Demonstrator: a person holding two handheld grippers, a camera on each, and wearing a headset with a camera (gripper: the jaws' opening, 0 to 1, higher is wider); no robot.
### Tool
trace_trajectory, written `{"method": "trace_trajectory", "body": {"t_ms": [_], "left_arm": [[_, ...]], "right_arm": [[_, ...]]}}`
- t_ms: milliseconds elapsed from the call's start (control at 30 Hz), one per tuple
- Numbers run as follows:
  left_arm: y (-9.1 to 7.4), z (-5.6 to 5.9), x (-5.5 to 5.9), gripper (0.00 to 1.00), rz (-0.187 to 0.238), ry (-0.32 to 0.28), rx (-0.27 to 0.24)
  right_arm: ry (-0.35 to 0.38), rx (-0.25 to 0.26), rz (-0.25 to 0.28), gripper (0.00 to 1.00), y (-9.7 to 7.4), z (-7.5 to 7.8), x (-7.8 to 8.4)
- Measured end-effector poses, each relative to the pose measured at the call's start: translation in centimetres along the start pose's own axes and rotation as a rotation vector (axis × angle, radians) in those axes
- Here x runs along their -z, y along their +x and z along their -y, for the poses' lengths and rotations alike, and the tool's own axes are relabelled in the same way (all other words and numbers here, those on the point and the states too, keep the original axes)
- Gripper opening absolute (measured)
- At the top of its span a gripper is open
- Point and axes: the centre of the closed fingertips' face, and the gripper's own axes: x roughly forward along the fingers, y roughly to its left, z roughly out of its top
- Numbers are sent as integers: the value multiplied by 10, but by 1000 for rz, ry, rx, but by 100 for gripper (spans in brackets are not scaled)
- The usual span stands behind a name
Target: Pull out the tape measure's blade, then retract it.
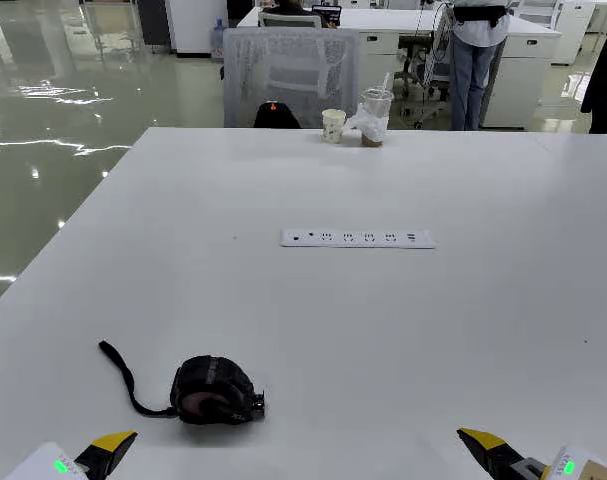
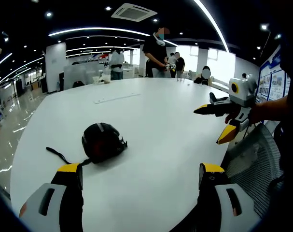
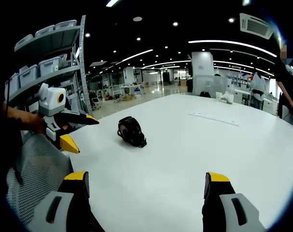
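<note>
The tape measure (image 1: 218, 390) lies on its side on the white tabletop (image 1: 403, 330), near the front edge and left of centre in the head view. It is a dark, rounded case with a short nub at its right end. Its black strap (image 1: 123, 372) trails off to the left in a loose curve, flat on the surface. The left hand-held gripper (image 2: 140, 171) is released: its yellow-tipped jaws stand wide apart with nothing between them, and the tape measure sits ahead of them, nearer the left jaw and clear of both. The right hand-held gripper (image 3: 146, 178) is released as well, its jaws spread and holding nothing, well apart from the tape measure, which lies ahead and to the left in the right gripper view. In the head view one yellow tip of each gripper pokes in at a bottom corner. Farther back, a white power strip (image 1: 357, 238) lies across the middle of the tabletop. At the far edge stand a paper cup (image 1: 333, 125) and a clear plastic cup (image 1: 375, 112), close together. Behind them is a grey mesh chair (image 1: 293, 70).
</note>
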Motion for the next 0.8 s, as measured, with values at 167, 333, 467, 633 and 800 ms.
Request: {"method": "trace_trajectory", "body": {"t_ms": [167, 333, 467, 633, 800], "left_arm": [[0, -1, 1, 97, -8, 13, 1], [-1, -1, 1, 94, -15, 21, -2], [-2, -3, 0, 95, -2, 14, -6], [-3, -2, 0, 96, 2, -4, 1], [-4, -4, -1, 99, 7, 5, -7]], "right_arm": [[4, -2, 0, 99, -2, 0, 0], [5, -2, 0, 99, -3, 1, 1], [6, -2, 3, 99, -4, 1, 1], [4, -1, 4, 99, -4, 1, -1], [3, -4, 1, 99, -4, 0, 0]]}}
